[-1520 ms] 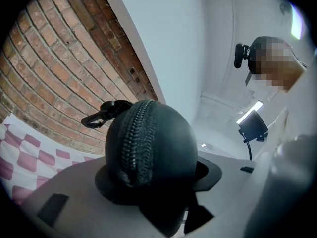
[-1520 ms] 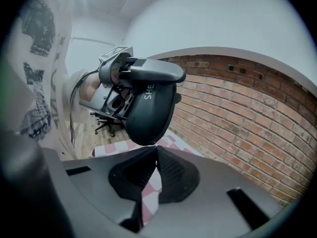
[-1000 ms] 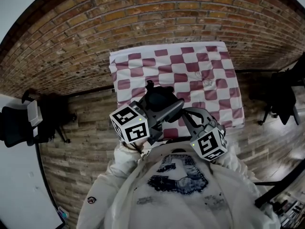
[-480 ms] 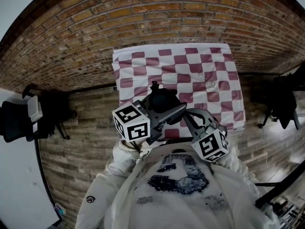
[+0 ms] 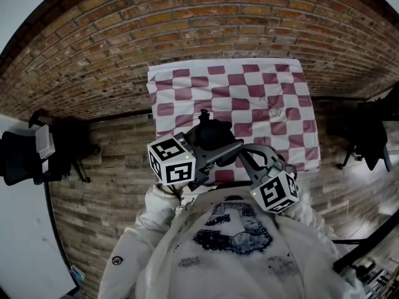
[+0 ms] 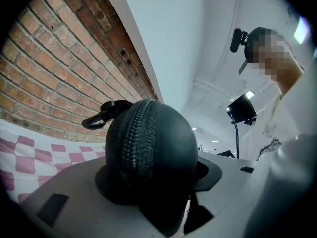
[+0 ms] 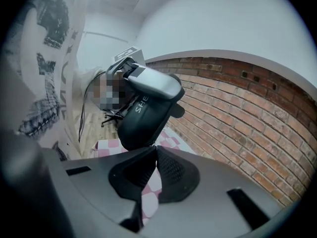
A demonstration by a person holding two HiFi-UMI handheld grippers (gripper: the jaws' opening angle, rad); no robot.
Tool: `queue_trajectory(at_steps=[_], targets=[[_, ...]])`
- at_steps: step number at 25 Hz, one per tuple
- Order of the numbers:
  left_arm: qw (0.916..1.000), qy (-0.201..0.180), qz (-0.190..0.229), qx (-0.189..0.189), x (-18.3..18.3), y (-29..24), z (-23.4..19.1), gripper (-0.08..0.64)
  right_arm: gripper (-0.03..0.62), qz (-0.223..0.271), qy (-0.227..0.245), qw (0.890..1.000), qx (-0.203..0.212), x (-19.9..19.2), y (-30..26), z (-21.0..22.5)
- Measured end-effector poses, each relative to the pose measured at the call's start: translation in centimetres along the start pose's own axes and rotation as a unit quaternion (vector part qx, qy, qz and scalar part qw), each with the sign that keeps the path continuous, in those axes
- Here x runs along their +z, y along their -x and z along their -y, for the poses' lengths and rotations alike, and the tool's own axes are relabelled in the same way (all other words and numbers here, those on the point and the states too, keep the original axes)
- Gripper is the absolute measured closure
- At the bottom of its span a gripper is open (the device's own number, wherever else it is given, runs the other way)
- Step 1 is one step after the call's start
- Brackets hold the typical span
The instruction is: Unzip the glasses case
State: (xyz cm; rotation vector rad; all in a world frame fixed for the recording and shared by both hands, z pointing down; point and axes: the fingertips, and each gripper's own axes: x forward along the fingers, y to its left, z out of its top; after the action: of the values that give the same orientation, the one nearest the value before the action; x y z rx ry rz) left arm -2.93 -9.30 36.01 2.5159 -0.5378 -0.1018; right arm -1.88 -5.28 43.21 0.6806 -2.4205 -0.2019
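Observation:
A black oval glasses case [image 5: 212, 134] is held up in front of the person's chest, over the near edge of the table. My left gripper [image 5: 215, 145] is shut on it. In the left gripper view the case [image 6: 153, 148] fills the space between the pads, its zip teeth run over the top, and a black clip [image 6: 101, 115] hangs at its far end. My right gripper [image 5: 244, 151] is shut, with its tips [image 7: 156, 150] meeting right under the case [image 7: 143, 118]. Whether something thin is pinched between them is hidden.
A table under a pink-and-white checked cloth [image 5: 262, 86] stands against the brick wall. A black chair [image 5: 25, 161] is at the left and dark gear [image 5: 368, 129] at the right, both on the wooden floor. A camera on a stand [image 6: 242, 108] is behind the person.
The head view has shifted slightly. The case and both grippers keep the same places relative to each other.

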Motion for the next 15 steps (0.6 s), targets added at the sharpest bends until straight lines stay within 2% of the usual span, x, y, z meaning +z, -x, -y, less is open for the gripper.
queue_trajectory(at_steps=[15], targets=[[0.9988,-0.015,-0.035,-0.033,-0.57,-0.73,0.92,0.302,0.577,0.017,0.034,0.999,0.021,0.51,0.66,0.3]])
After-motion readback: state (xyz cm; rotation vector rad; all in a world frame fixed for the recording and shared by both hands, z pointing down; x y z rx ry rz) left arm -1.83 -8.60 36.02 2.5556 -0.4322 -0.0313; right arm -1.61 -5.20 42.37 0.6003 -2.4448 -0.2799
